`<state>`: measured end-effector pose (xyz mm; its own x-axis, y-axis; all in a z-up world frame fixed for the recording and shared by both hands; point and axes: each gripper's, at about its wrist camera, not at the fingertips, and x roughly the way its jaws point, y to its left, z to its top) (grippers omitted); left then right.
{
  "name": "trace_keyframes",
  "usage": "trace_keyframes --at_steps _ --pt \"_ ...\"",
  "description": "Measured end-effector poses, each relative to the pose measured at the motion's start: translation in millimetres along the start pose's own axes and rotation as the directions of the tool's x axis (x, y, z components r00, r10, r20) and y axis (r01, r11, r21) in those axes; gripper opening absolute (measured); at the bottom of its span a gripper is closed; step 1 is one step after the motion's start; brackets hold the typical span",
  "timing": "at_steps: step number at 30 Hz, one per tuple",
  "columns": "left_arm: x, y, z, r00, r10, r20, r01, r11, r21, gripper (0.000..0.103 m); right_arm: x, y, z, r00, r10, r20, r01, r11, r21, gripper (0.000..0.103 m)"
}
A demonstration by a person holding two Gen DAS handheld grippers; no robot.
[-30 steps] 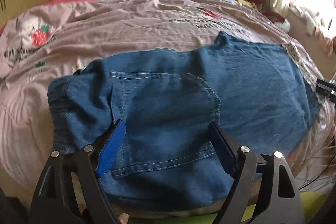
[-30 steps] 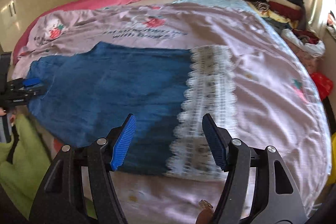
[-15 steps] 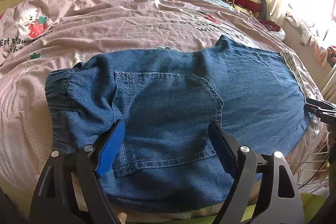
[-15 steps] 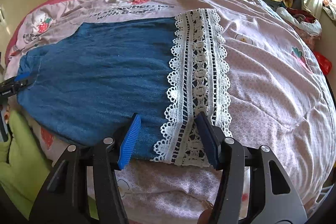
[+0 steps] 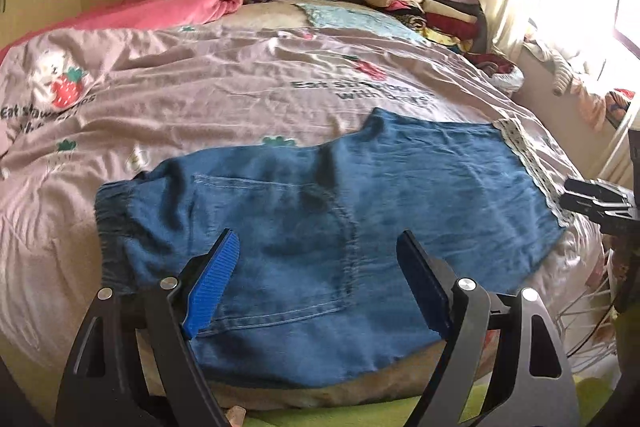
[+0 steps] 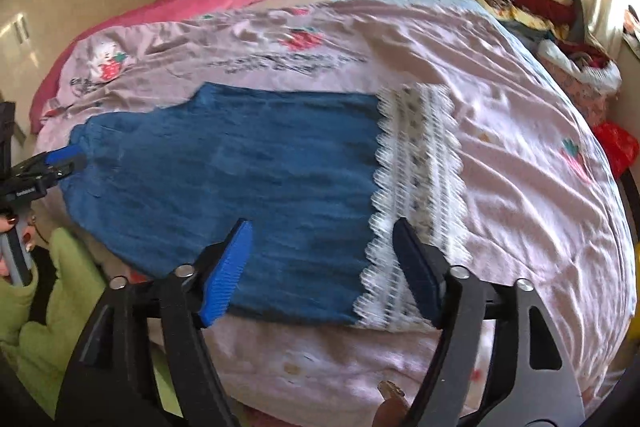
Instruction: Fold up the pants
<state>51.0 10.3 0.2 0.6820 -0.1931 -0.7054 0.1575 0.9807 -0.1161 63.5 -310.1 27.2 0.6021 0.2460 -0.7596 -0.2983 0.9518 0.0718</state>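
- The left gripper [image 5: 318, 287] hovered with jaws spread and empty over the waistband end of the pants [image 5: 320, 227], above the back pocket [image 5: 280, 247].
- The blue denim pants lay flat along the near edge of the bed [image 6: 520, 107], apparently already doubled leg over leg, on the pink strawberry-print cover [image 5: 200, 87].
- The right gripper [image 6: 322, 267] was released too, poised above the lace hem [image 6: 420, 187] and gripping nothing.
- Judged from this, the crosswise fold, hem to waistband, was not yet done.
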Motion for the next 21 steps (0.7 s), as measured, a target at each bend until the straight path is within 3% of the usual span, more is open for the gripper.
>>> trace_keyframes --at_steps 4,10,11,14,21 --pt "8.9 -16.1 -3.7 0.999 -0.023 -0.027 0.024 0.999 0.036 0.08 14.7 18.5 9.6 1.0 0.022 0.016 -0.021 0.999 -0.03 0.073" --pt "32.4 -38.5 -14.5 0.995 -0.026 -0.092 0.036 0.994 0.107 0.08 48.3 38.3 4.8 0.998 0.032 -0.046 -0.035 0.998 -0.059 0.073" --pt "38.1 -40.7 -17.1 0.993 -0.015 -0.113 0.028 0.993 0.118 0.099 52.8 39.8 1.8 0.998 0.029 -0.062 -0.033 0.998 -0.061 0.075" --pt "51.2 -46.3 -26.7 0.988 0.005 -0.153 0.019 0.988 0.156 0.098 75.7 36.0 -11.2 0.989 -0.002 -0.147 -0.003 0.999 -0.039 0.08" --pt "50.1 -42.0 -29.2 0.99 -0.013 -0.143 0.034 0.99 0.14 0.098 71.9 37.9 -13.1 0.992 0.005 -0.123 -0.007 1.0 -0.014 0.085"
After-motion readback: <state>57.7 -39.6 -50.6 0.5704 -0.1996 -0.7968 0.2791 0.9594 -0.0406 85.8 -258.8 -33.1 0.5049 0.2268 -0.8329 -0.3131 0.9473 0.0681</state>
